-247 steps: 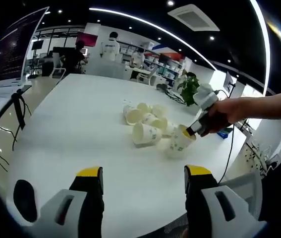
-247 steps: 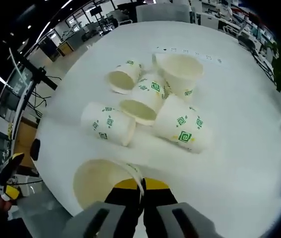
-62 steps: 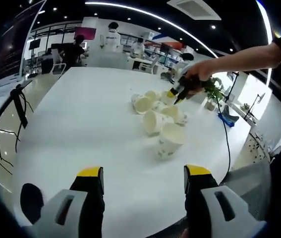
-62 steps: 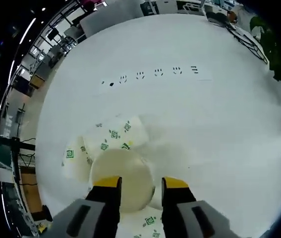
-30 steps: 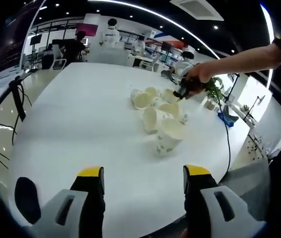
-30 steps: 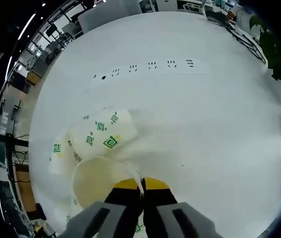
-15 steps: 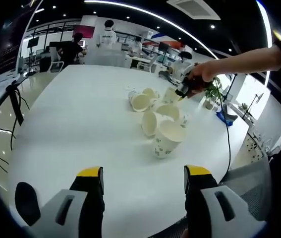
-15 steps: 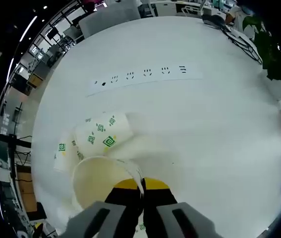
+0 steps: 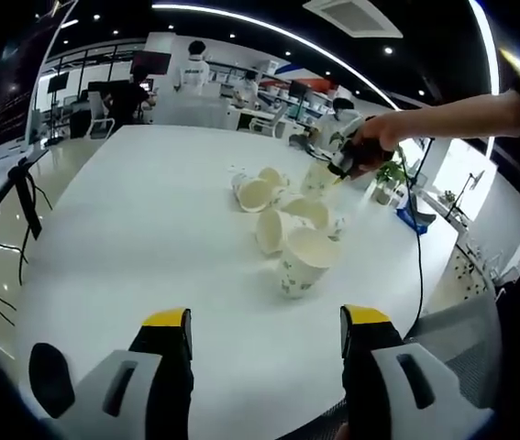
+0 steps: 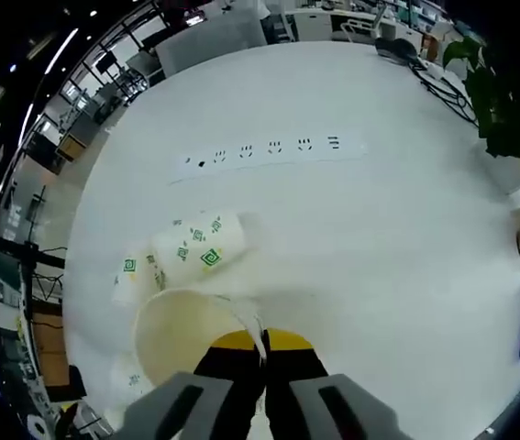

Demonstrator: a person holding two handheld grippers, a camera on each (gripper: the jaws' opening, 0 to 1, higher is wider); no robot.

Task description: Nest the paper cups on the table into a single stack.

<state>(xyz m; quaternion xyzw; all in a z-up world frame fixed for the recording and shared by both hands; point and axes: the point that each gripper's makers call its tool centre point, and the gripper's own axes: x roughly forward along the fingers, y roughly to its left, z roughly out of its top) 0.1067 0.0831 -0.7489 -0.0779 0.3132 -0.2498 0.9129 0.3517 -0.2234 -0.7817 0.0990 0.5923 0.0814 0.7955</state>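
White bench [image 9: 131, 238]: cups [image 9: 269, 197] clustered far; right gripper [image 10: 261, 353] jaws pinch cup rim [image 10: 195, 335]; left gripper [image 9: 264, 335] jaws apart, empty.

In the right gripper view, the wide cream rim of the held paper cup [image 10: 191, 335] hides the cup's own body and part of the green-patterned paper cups lying on their sides [image 10: 186, 252] on the white table. In the left gripper view, the far paper cups [image 9: 264, 183] overlap, too small to count, and the person's hand [image 9: 370, 147] covers most of the right gripper.
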